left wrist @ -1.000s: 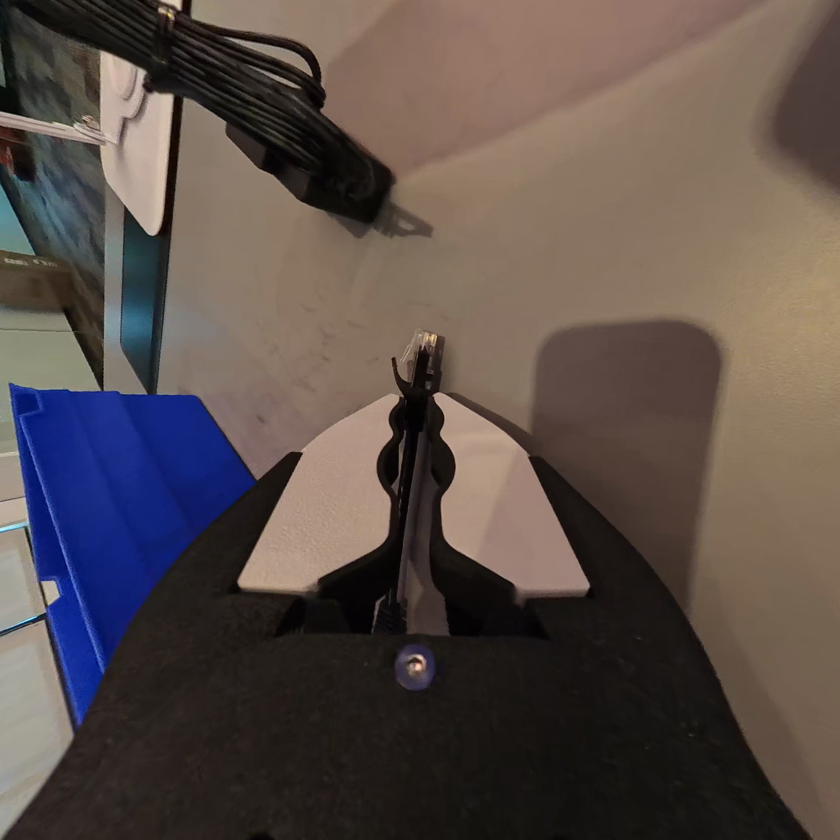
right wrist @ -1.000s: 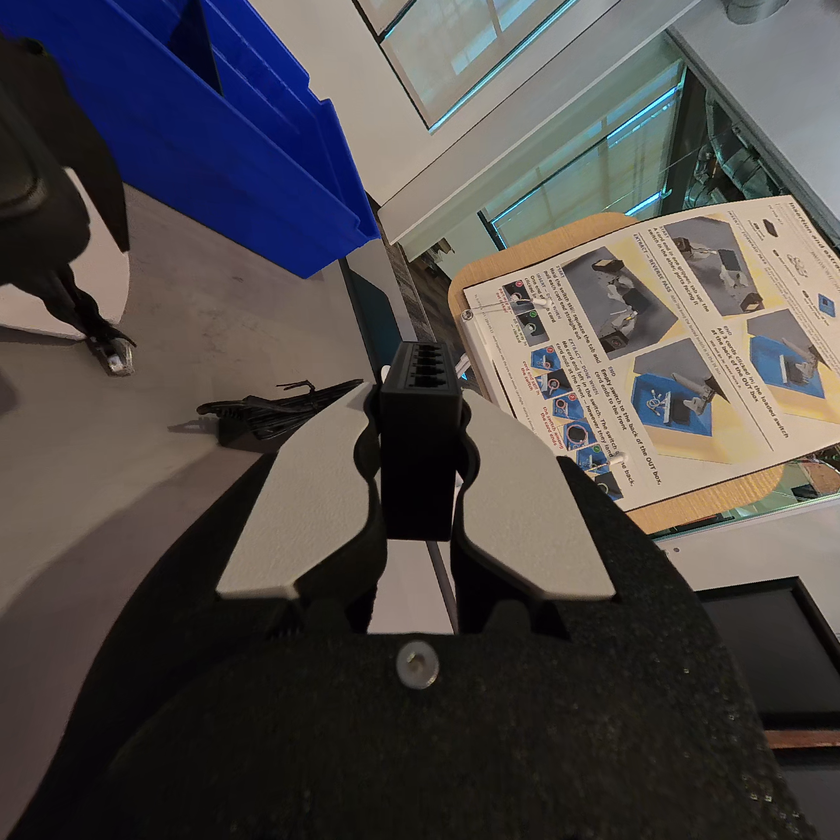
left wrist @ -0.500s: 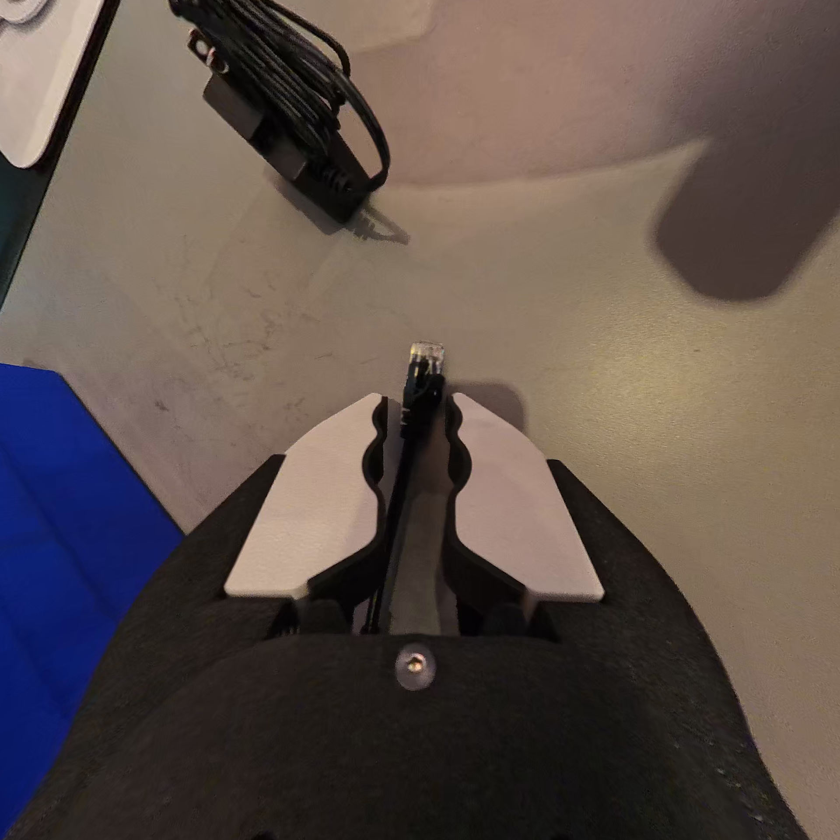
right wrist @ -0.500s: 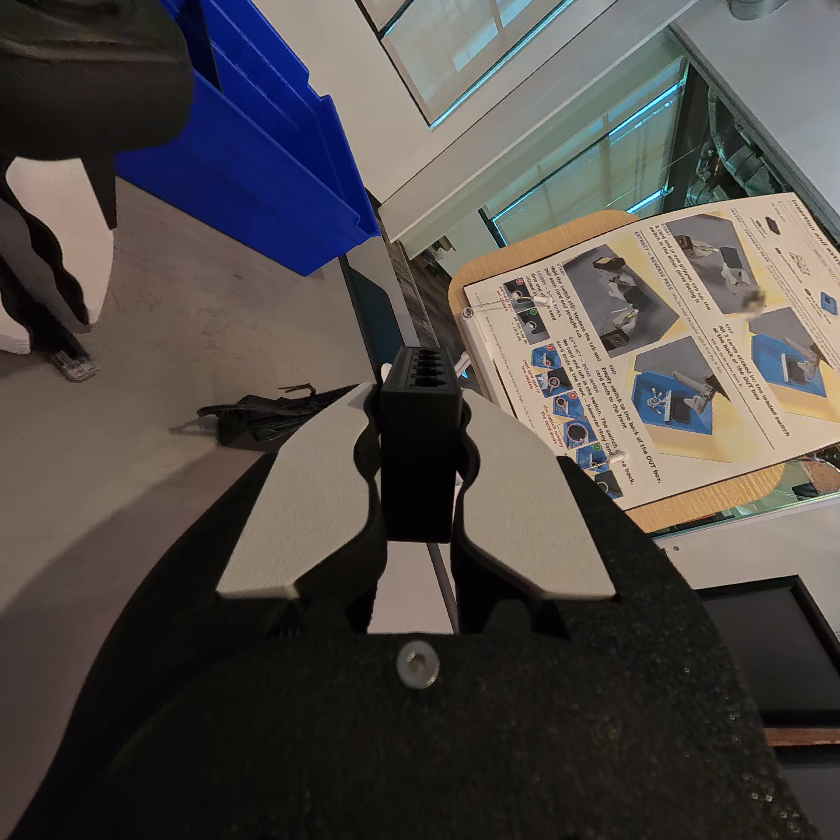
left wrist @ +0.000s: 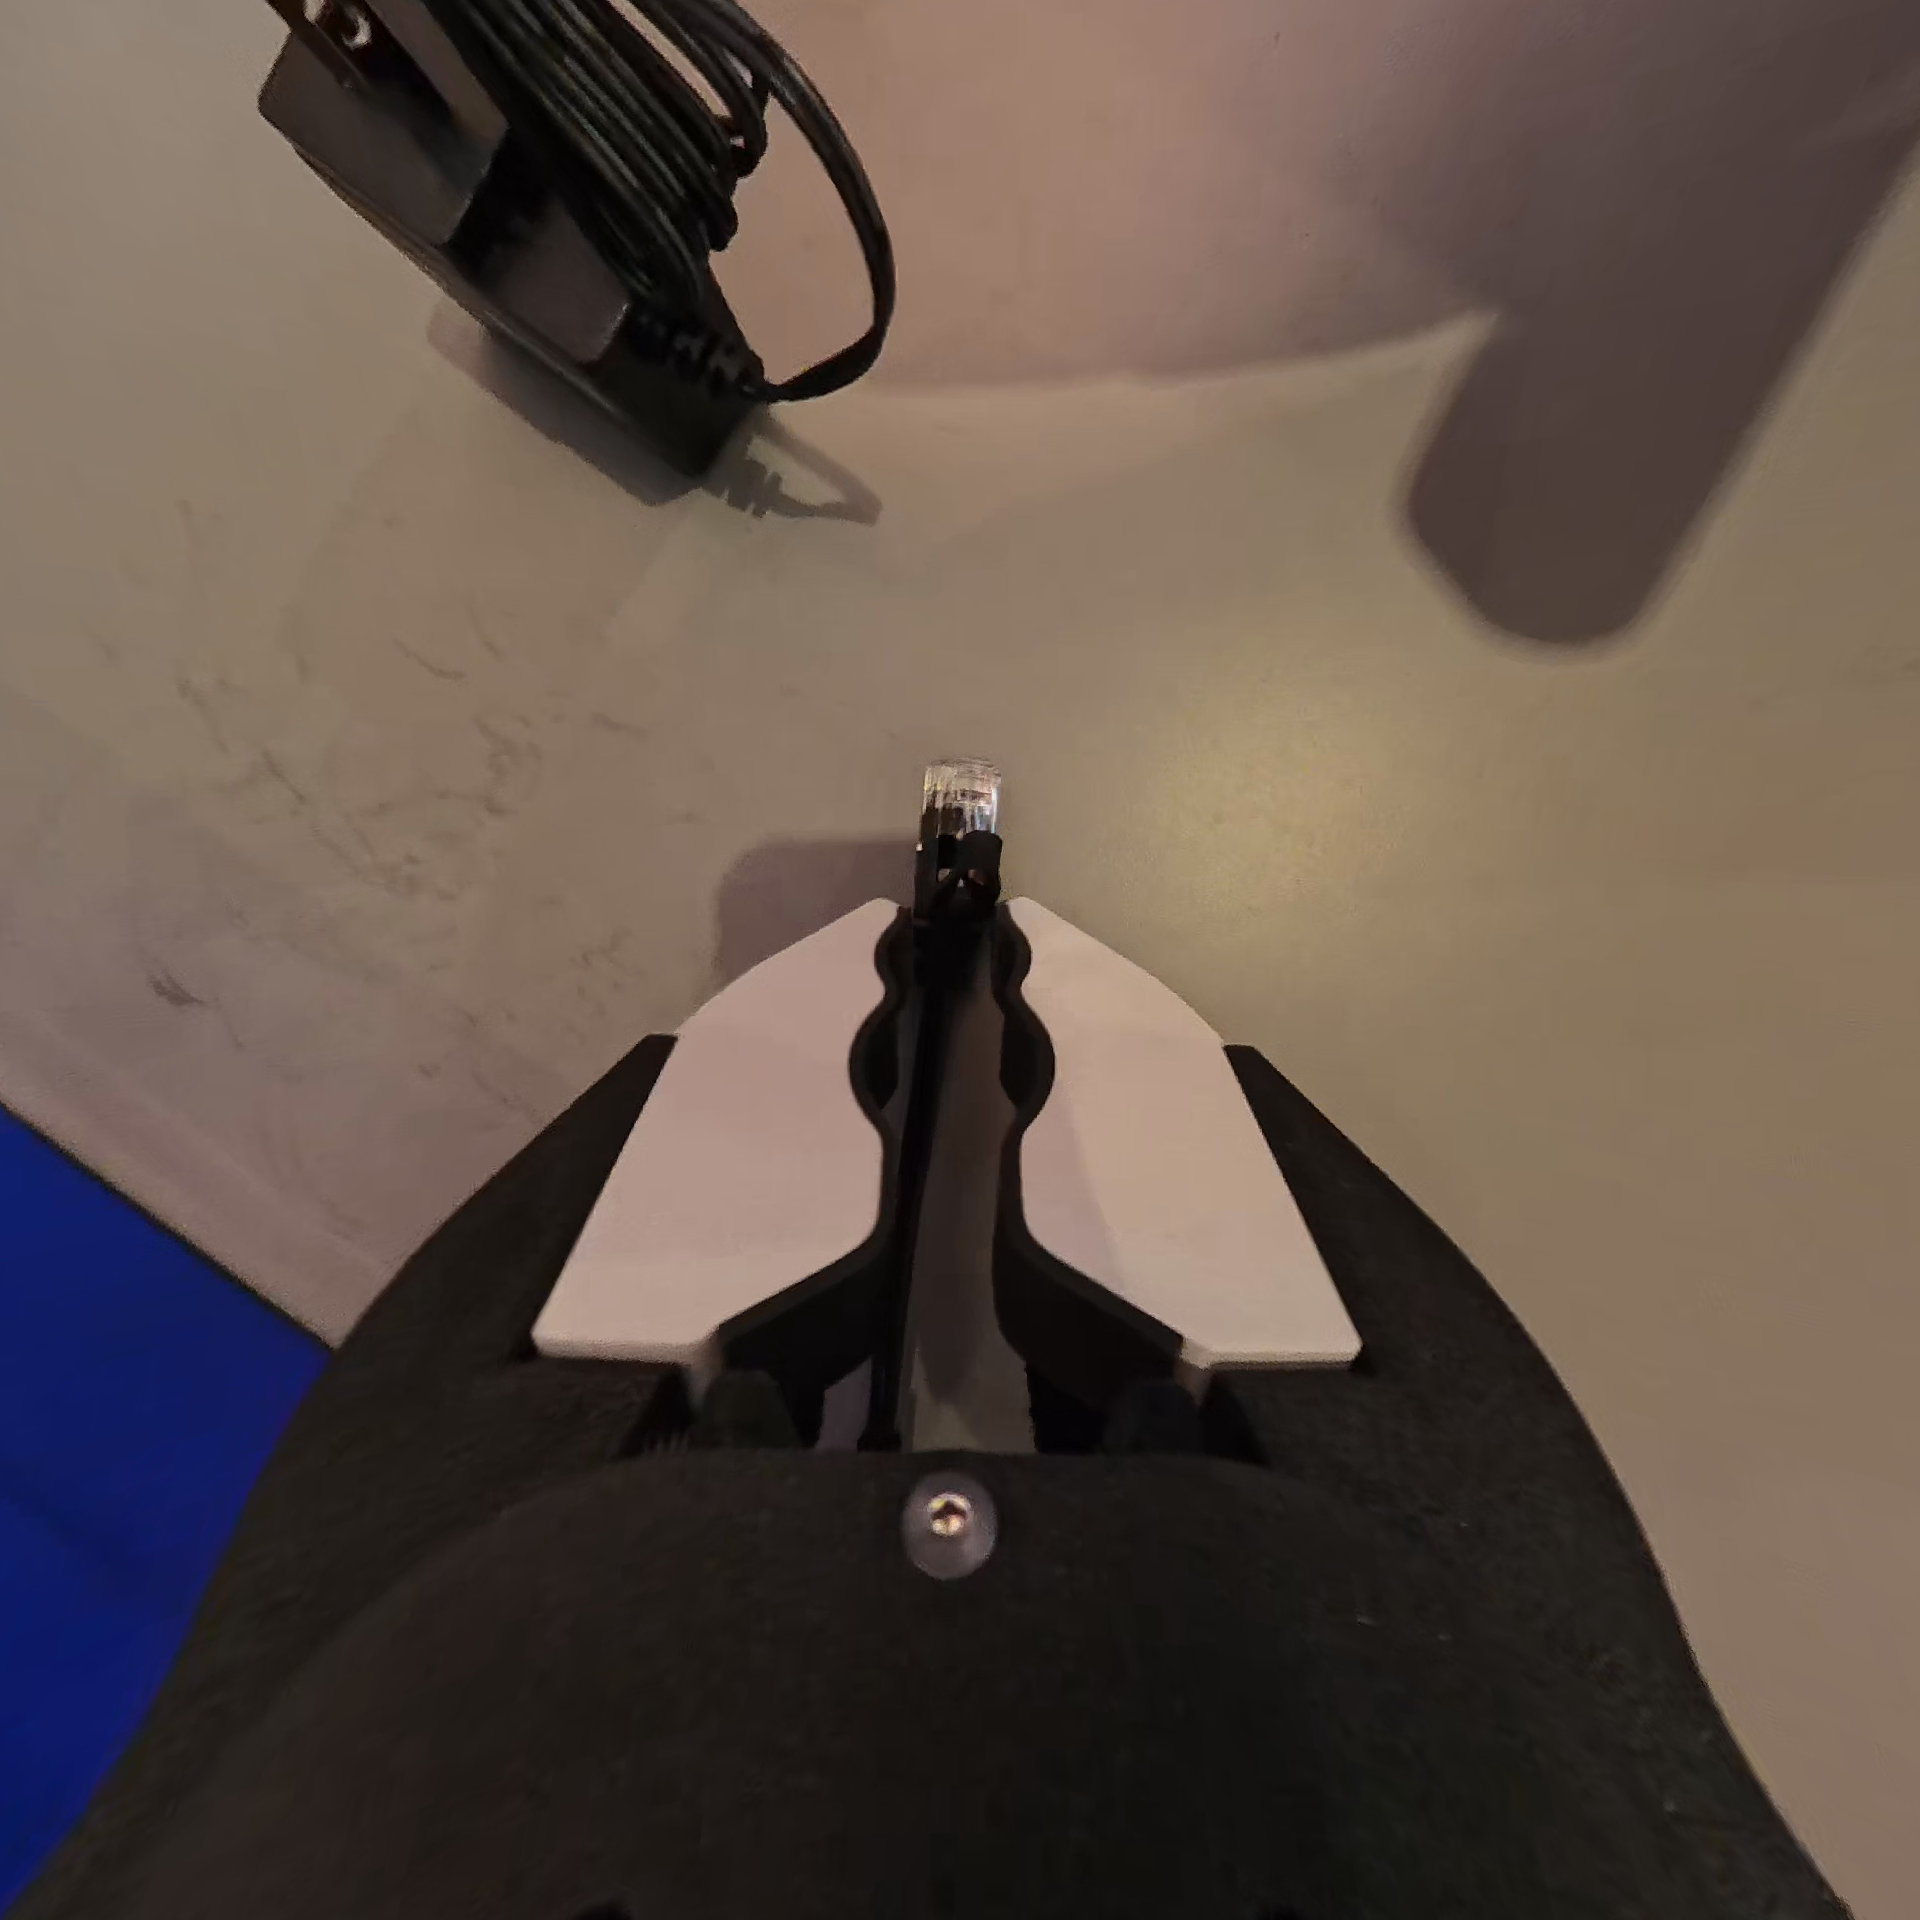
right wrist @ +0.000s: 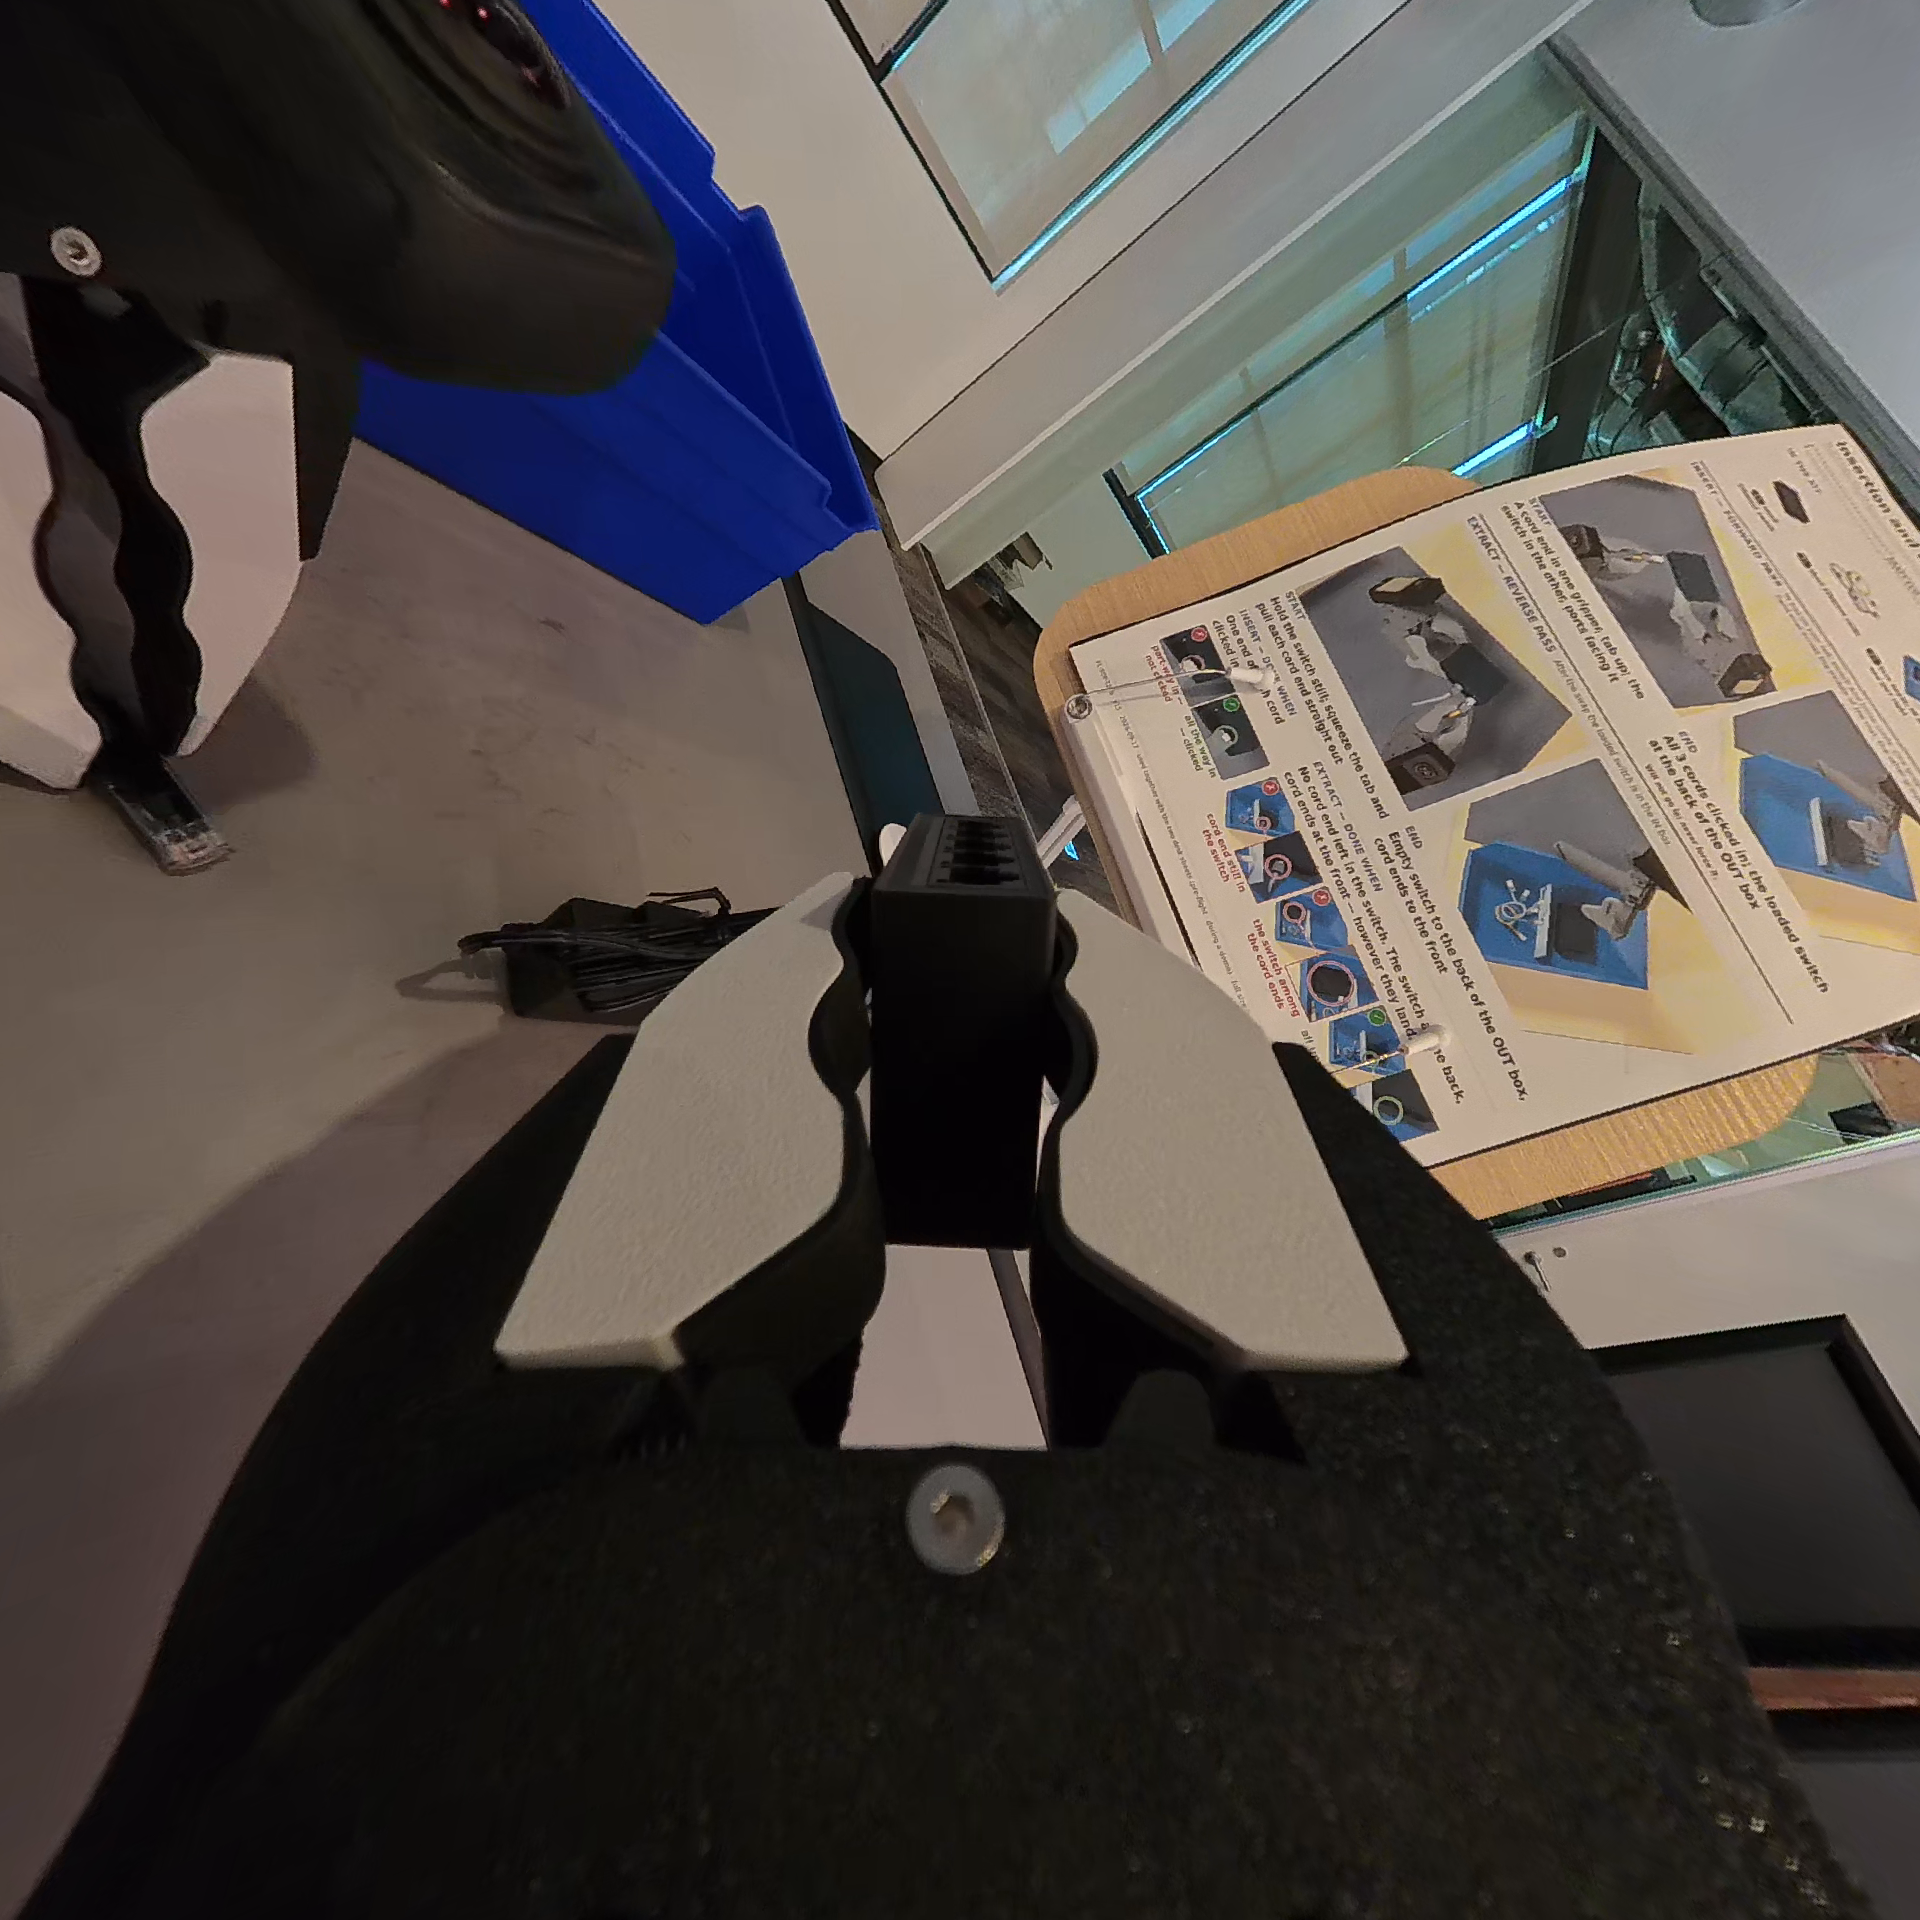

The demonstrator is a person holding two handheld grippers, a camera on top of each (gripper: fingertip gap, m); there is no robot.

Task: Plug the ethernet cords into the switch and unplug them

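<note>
- Left gripper clenched on black ethernet cord; cord runs up the slot between the white fingers, black boot pinched at the tips.
- Clear plug of that cord sticks out just past the fingertips, pointing at the grey desk; in the right wrist view the plug tip looks to touch the desk top, contact not certain.
- Same gripper shows in the right wrist view at upper left, pointing down at the desk, well apart from the switch.
- Right gripper grasping black switch; both dark wavy pads press its two sides, switch stands upright between them.
- Switch port row faces up and away from the camera, ports all empty, nothing plugged in.
- Switch held off the desk, over its far edge area.
- Black power adapter with bundled cable lies on the desk ahead of the left gripper; seen also in the right wrist view, just left of the right gripper's fingers.
- Blue bin sits on the desk towards its far edge, behind the left gripper; blue also at the lower left of the left wrist view.
- Printed instruction sheet on a wooden board stands beyond the desk edge, right of the switch.
- Dark screen-like panel at lower right of the right wrist view.
</note>
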